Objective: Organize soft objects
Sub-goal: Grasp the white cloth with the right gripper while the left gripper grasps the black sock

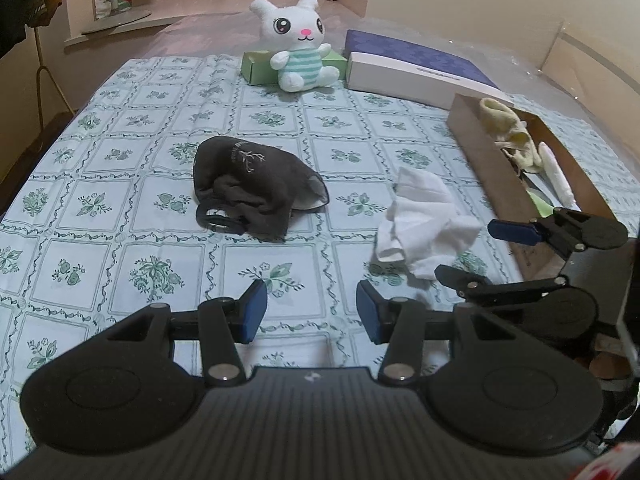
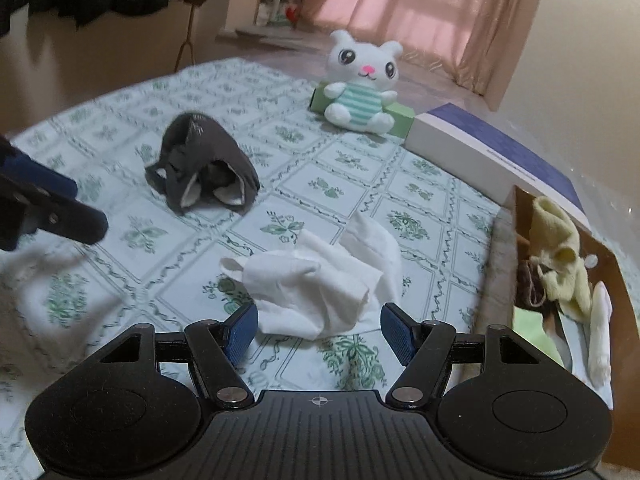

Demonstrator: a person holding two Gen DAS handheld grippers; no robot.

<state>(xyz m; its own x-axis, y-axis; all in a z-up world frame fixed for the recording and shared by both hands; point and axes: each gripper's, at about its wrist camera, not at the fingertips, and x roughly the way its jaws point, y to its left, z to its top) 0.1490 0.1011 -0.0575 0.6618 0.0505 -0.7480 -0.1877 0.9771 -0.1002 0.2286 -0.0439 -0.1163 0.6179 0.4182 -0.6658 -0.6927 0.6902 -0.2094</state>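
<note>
A crumpled white cloth lies on the flowered bedspread, just ahead of my right gripper, which is open with nothing between its blue pads. In the left wrist view the same white cloth sits right of centre, and my right gripper reaches in beside it. My left gripper hovers open and empty over the spread. A dark grey cloth item lies farther out. A white plush rabbit sits at the back. A cardboard box on the right holds a pale yellow cloth.
A green box stands behind the rabbit, and a purple-and-white flat box lies beside it. The bedspread fills the middle of the bed. Pink curtains hang behind, and the left gripper's finger shows at the right wrist view's left edge.
</note>
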